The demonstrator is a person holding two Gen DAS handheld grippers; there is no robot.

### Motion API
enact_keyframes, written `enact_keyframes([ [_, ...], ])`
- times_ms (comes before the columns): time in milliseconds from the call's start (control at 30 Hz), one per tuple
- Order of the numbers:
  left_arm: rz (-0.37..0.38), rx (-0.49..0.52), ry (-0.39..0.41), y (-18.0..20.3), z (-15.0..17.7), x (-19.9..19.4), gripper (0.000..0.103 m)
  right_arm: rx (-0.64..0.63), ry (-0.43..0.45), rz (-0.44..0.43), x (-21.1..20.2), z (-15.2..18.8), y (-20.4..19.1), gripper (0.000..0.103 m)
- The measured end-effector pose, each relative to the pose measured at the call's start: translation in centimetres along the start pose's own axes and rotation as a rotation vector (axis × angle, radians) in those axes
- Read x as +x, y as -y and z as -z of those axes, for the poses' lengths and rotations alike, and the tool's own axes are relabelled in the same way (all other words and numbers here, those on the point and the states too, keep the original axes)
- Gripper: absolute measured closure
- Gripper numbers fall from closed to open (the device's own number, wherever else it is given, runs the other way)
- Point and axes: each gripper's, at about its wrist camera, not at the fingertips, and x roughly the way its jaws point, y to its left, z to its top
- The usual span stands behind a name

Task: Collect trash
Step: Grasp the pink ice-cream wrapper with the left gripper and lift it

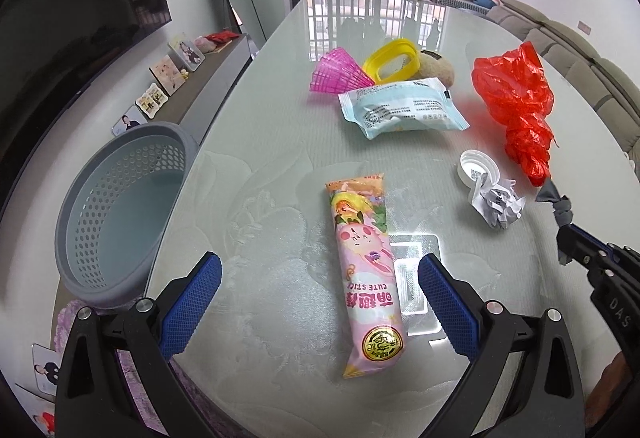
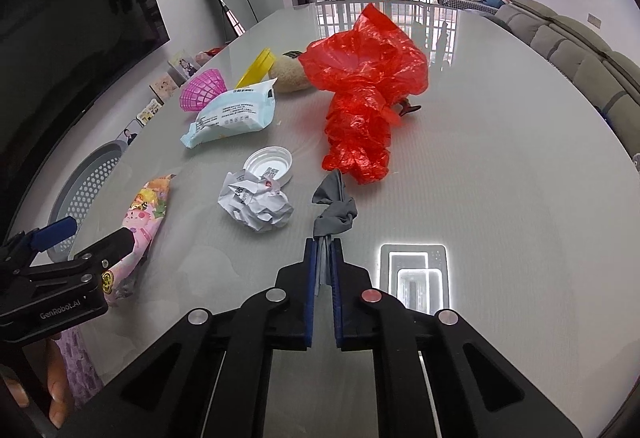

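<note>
My left gripper [image 1: 320,270] is open, its blue pads on either side of a pink snack wrapper [image 1: 366,274] lying on the glass table; the wrapper also shows in the right wrist view [image 2: 146,214]. My right gripper [image 2: 323,246] is shut on a grey knotted scrap [image 2: 334,208], also seen in the left wrist view [image 1: 558,204]. A red plastic bag [image 2: 364,94], crumpled paper [image 2: 256,202], a white lid [image 2: 269,163] and a light blue wipes pack [image 2: 232,112] lie ahead. The grey perforated basket [image 1: 116,206] stands at the table's left edge.
A pink mesh cup [image 1: 340,72], a yellow ring-shaped lid [image 1: 394,60] and a beige sponge-like lump [image 1: 438,68] lie at the back. A sofa [image 1: 580,58] is on the right. A dark TV [image 2: 80,18] and photo cards line the left wall.
</note>
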Motion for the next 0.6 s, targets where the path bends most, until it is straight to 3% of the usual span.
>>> enact_keyframes([
  [600, 0.009, 0.018, -0.05, 1.0, 0.1, 3.2, 0.008, -0.002, 0.003, -0.056, -0.6, 0.4, -0.8, 0.096],
])
